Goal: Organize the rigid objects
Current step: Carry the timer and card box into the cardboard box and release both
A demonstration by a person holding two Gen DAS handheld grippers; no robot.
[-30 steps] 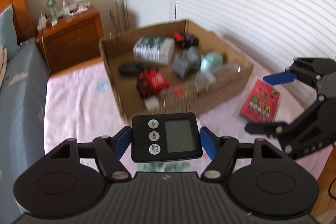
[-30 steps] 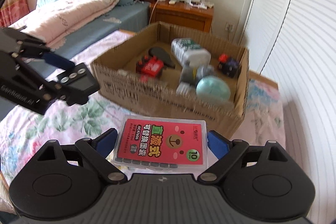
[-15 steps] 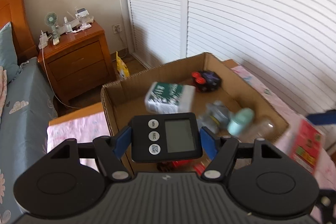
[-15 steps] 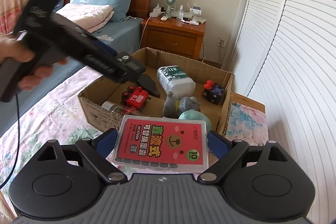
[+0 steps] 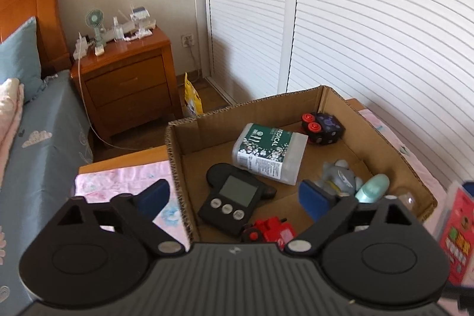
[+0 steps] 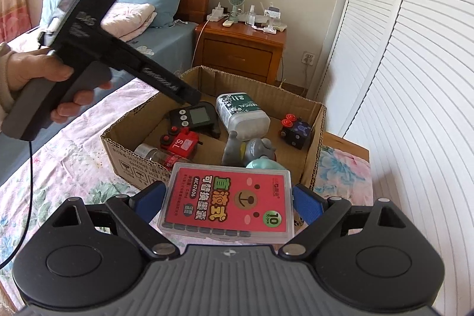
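A black digital timer lies loose on the floor of the cardboard box, partly on top of a black remote. My left gripper hovers over it. Its jaws are opening, and its blue pads stand well apart from the timer. In the right wrist view a hand holds that left gripper over the box's near left corner. My right gripper is shut on a red refill case, held flat just in front of the box. The case also shows at the right edge.
Inside the box are a green-and-white bottle, a black cube toy with red wheels, a grey figure, a mint egg shape and a red toy. A wooden nightstand stands behind it, and white louvred doors are on the right.
My left gripper travelled forward over the box with the timer, then spread its jaws; the timer now lies in the box. My right gripper stayed shut on the red case.
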